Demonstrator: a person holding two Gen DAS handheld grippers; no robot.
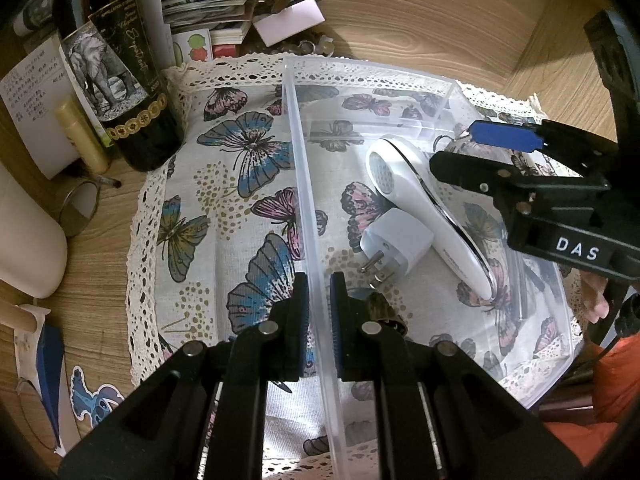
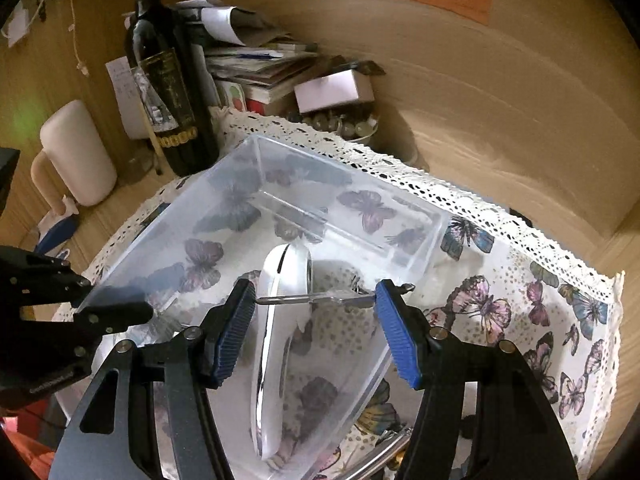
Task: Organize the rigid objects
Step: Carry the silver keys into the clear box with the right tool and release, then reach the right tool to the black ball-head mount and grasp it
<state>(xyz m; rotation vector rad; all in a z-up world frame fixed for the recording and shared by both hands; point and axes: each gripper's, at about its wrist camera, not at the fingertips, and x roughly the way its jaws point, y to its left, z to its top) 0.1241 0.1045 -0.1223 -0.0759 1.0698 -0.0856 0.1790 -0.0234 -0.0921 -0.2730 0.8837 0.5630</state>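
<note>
A clear plastic bin (image 1: 448, 84) (image 2: 256, 148) stands on the butterfly cloth. Inside lie a white handheld device (image 1: 424, 200) (image 2: 276, 328) and a white plug adapter (image 1: 396, 244). My left gripper (image 1: 319, 312) is shut on the bin's left wall, one finger on each side. My right gripper (image 2: 316, 328) is open above the bin's right part; it also shows in the left wrist view (image 1: 480, 148). A thin metal piece (image 2: 316, 299) spans between its blue pads (image 2: 396, 332); I cannot tell whether it touches them.
A dark wine bottle (image 1: 116, 80) (image 2: 172, 92) stands left of the bin. A cream mug (image 2: 76, 152), stacked books and papers (image 1: 212, 12) (image 2: 260, 68) and a white box (image 2: 336, 88) crowd the back. The wooden wall rises right.
</note>
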